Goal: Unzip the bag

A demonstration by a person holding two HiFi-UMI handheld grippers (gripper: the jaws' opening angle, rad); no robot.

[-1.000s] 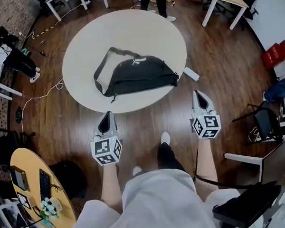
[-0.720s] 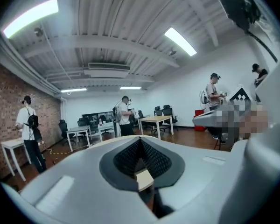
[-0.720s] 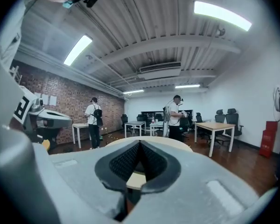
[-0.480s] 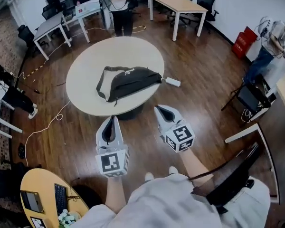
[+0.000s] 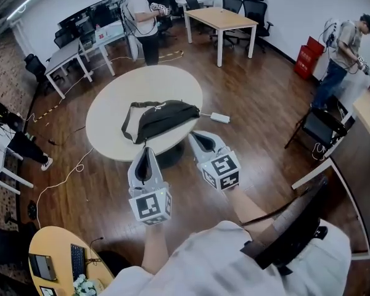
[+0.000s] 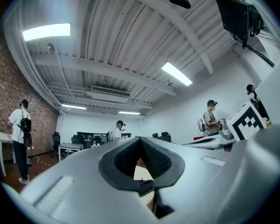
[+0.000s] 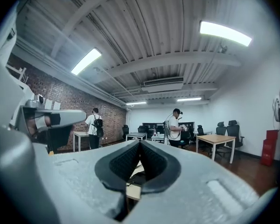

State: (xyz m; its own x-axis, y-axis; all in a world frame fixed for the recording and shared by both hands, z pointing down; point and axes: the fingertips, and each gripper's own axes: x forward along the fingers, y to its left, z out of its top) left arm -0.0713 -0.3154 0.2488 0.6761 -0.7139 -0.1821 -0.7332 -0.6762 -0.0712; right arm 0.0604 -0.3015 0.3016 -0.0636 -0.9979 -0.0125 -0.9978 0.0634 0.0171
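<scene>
A black sling bag (image 5: pixel 160 117) lies closed on the round white table (image 5: pixel 111 97), its strap looped at the left end. Both grippers hover in the air short of the table's near rim, apart from the bag. My left gripper (image 5: pixel 147 149) points toward the table, jaws shut with nothing between them. My right gripper (image 5: pixel 196 135) sits just to its right, also shut and empty. In the left gripper view the pads (image 6: pixel 151 160) meet at the tips of the left gripper (image 6: pixel 140 140), and the right gripper view shows the right gripper (image 7: pixel 140 143) the same.
A small white block (image 5: pixel 219 117) with a cable lies by the table's right rim. A person (image 5: pixel 142 20) stands behind the table, another (image 5: pixel 342 48) at the far right. A wooden desk (image 5: pixel 225 18), a black chair (image 5: pixel 317 128) and a yellow table (image 5: pixel 55 264) surround the spot.
Both grippers have risen, and the right one has swung left, close beside the left one. The head view has tilted up, showing more of the room. Jaws stayed shut.
</scene>
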